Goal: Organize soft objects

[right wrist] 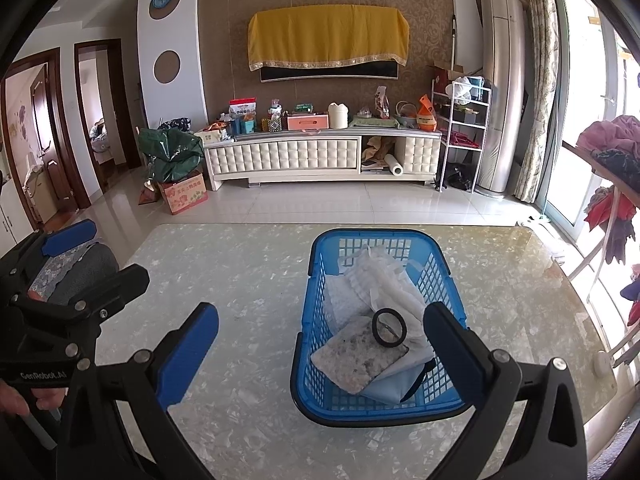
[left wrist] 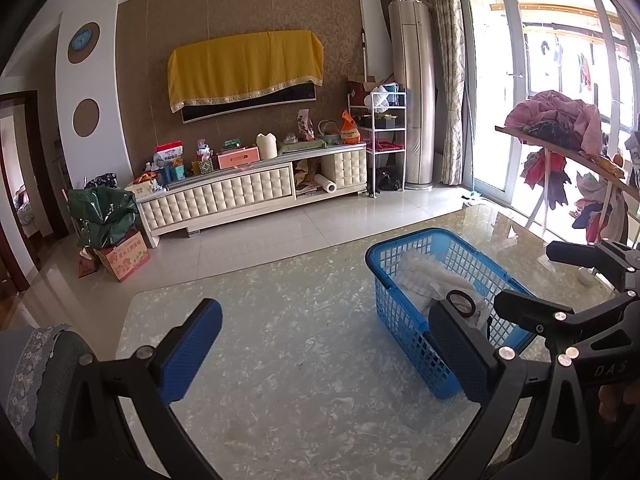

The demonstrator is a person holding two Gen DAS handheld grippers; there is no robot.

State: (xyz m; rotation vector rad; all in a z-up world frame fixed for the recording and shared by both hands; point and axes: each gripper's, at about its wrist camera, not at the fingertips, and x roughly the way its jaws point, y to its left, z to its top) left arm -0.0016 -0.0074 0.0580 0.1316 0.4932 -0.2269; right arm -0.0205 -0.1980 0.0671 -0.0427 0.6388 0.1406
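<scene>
On the marbled table (right wrist: 248, 272) in front of you sits the blue basket (right wrist: 316, 344), which in the right wrist view lies at about 6 o'clock from the frame centre and in the left wrist view at about 4 o'clock. Your right gripper (right wrist: 320, 354) has its jaws spread wide and holds nothing; its left finger hangs over bare tabletop at 7 o'clock, and its right finger overlaps the basket's right wall at 5 o'clock. Your left gripper (left wrist: 322, 354) is likewise fully spread and empty, with its left finger over the table at 7 o'clock and its right finger in front of the basket's near corner at 5 o'clock. Inside the basket you can see a white crumpled cloth (right wrist: 384, 280) toward the far end, a grey mottled flat pad (right wrist: 356, 364) at the near end, and a pale blue fabric piece (right wrist: 390, 390) under the pad's near edge. A black ring (right wrist: 389, 328) lies on top, overlapping the pad and the white cloth. At 9 o'clock in the right wrist view, beyond the table's left edge, you see a grey chair back with a lace cover (right wrist: 68, 272). Across the room at 12 o'clock stands the TV cabinet (right wrist: 320, 152), well apart from the table.
</scene>
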